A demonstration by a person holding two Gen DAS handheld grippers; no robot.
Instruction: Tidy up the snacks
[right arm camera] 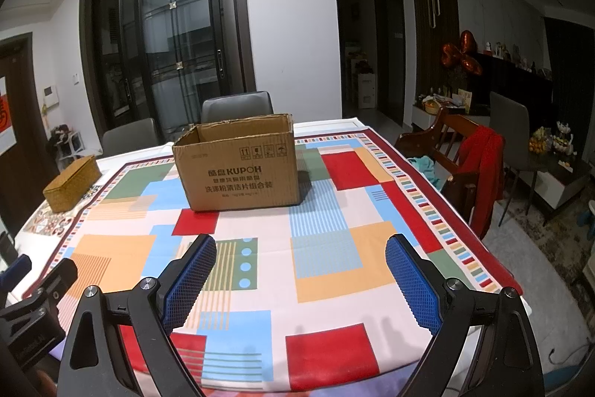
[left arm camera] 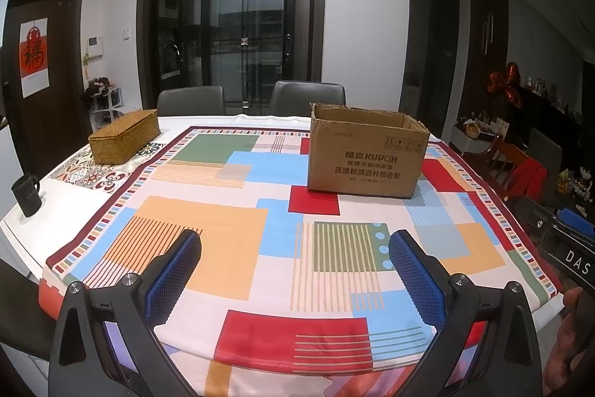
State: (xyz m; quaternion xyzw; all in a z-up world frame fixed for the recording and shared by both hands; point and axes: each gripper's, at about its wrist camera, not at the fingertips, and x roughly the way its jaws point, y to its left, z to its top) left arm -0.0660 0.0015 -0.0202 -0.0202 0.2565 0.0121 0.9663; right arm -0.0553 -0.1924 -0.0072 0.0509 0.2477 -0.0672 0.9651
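Note:
An open brown cardboard box [left arm camera: 366, 157] [right arm camera: 240, 170] with printed lettering stands upright on the far half of the table; its inside is hidden from both views. No snack shows in either view. My left gripper [left arm camera: 295, 248] hovers open over the near table edge, its blue pads wide apart with nothing between them. My right gripper [right arm camera: 301, 250] is open too, held over the near edge to the right of the left one, with only the cloth below. The box sits well beyond both.
A patchwork tablecloth [left arm camera: 238, 240] [right arm camera: 327, 270] covers the table. A woven lidded basket [left arm camera: 124, 136] [right arm camera: 72, 188] sits far left, a black mug [left arm camera: 26, 194] at the left edge. Grey chairs [left arm camera: 306, 97] stand behind, and a wooden chair with a red garment [right arm camera: 479, 177] is on the right.

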